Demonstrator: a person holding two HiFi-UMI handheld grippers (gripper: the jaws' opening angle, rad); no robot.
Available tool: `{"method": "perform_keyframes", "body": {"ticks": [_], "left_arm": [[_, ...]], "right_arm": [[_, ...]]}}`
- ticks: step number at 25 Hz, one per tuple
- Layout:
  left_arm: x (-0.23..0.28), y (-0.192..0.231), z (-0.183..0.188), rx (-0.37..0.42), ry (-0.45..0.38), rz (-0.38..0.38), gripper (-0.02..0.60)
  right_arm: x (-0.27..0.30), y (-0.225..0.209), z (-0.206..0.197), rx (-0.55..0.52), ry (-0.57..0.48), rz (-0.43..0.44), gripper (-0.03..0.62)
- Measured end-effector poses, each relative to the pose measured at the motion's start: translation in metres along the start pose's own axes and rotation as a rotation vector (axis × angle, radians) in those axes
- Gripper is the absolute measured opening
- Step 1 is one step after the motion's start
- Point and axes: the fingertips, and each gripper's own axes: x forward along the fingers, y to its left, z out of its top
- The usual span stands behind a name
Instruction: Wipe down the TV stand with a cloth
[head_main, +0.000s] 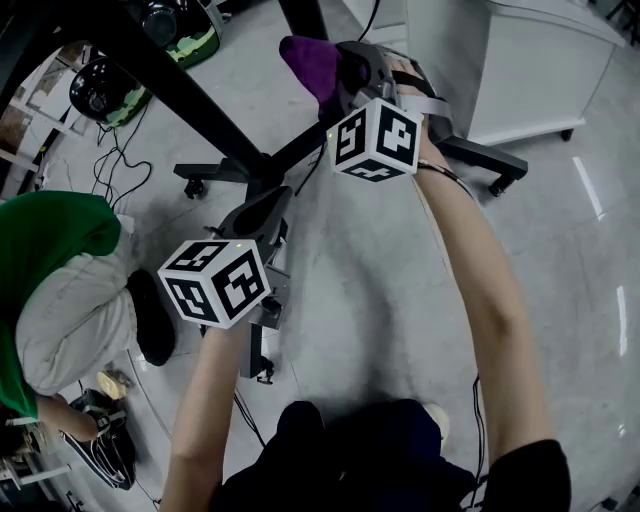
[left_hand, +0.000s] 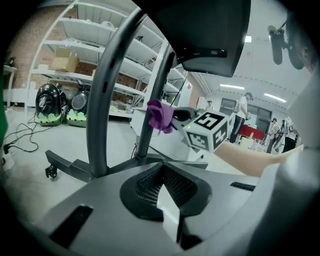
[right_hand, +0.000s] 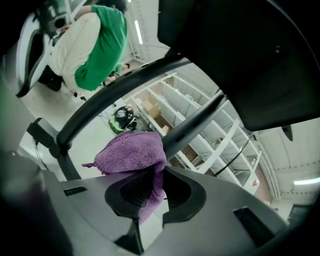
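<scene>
The right gripper (head_main: 343, 80) is clamping the cloth (right_hand: 132, 152) near the stand post (head_main: 200, 105) for wiping; the left gripper (left_hand: 167, 196) is idling, closed and empty.

The head view looks steeply down from above; left claw (head_main: 272, 200) sits near centre at 10 o'clock, right claw (head_main: 335, 80) at 12. The left gripper view faces level across the floor (left_hand: 30, 160); the right gripper view tilts upward, close on the purple cloth (right_hand: 131, 150) both share

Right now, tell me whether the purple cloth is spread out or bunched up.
Bunched up: the purple cloth hangs crumpled from the right hand-held gripper, pinched between its shut jaws.
</scene>
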Motion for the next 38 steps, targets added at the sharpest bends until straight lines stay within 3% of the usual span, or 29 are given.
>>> {"method": "perform_keyframes", "body": {"ticks": [6, 9, 13, 18, 20, 24, 28, 33, 38], "left_arm": [[-0.008, 0.001, 0.002, -0.001, -0.009, 0.018, 0.006], [-0.011, 0.005, 0.009, -0.001, -0.028, 0.027, 0.006], [-0.015, 0.006, 0.015, -0.009, -0.038, 0.022, 0.006], [-0.020, 0.010, 0.010, 0.006, -0.029, 0.031, 0.006], [-0.019, 0.010, 0.007, 0.003, -0.023, 0.022, 0.006], [-0.021, 0.009, 0.006, 0.008, -0.012, 0.012, 0.006], [-0.024, 0.012, 0.002, 0.022, -0.004, 0.019, 0.006], [-0.013, 0.005, -0.007, 0.028, 0.020, -0.004, 0.006], [-0.002, 0.003, -0.010, 0.033, 0.034, -0.015, 0.006]], "right_arm": [[-0.018, -0.090, 0.006, 0.203, 0.004, -0.219, 0.069], [-0.015, -0.120, 0.006, 0.291, 0.026, -0.287, 0.069], [-0.007, -0.152, 0.017, 0.386, 0.022, -0.341, 0.069], [0.008, -0.162, 0.052, 0.434, -0.025, -0.329, 0.069], [0.012, -0.160, 0.065, 0.423, -0.043, -0.311, 0.069], [0.021, -0.140, 0.074, 0.287, -0.013, -0.291, 0.069], [0.026, -0.114, 0.057, 0.264, 0.034, -0.256, 0.069], [0.031, -0.080, 0.032, 0.101, 0.096, -0.230, 0.069], [0.036, -0.047, 0.008, 0.077, 0.133, -0.176, 0.069]]}}
